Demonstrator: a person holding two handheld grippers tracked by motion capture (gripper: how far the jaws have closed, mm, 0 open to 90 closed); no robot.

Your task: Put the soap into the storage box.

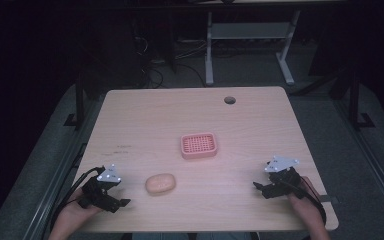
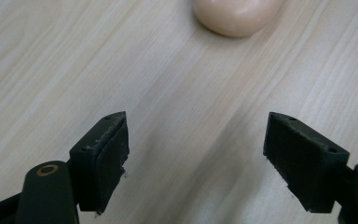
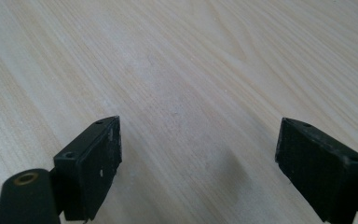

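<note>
A: Soap bar (image 1: 160,183) near the front of the wooden table (image 1: 145,117), pale peach, lying flat on its own. Nothing is touching it.

B: And the left gripper (image 1: 122,202) sits just to the soap's left, close to the front edge, held in the person's left hand (image 1: 72,212). Jaws point toward the middle of the table.

A: From the left gripper view, that left gripper (image 2: 196,158) is spread wide, bare wood between the two black pads, nothing held. The soap (image 2: 237,16) peeks in at the top edge, ahead of the jaws and clear of them.

B: Over to the other side. The right gripper (image 1: 260,187) is at the front right of the table, held in the right hand (image 1: 307,207), well apart from the soap.

A: The right gripper view has the right gripper (image 3: 198,163) parted just as wide, with bare wood grain between the pads. Released, empty.

B: Centre table, a pink soap dish (image 1: 198,145) with a grid of small holes in its floor. It lies beyond the soap, a little to the right, apart from it.

A: One round cable hole (image 1: 229,100) near the far edge. Beyond the table it's dark, with the white legs of another desk (image 1: 209,50) showing.
</note>
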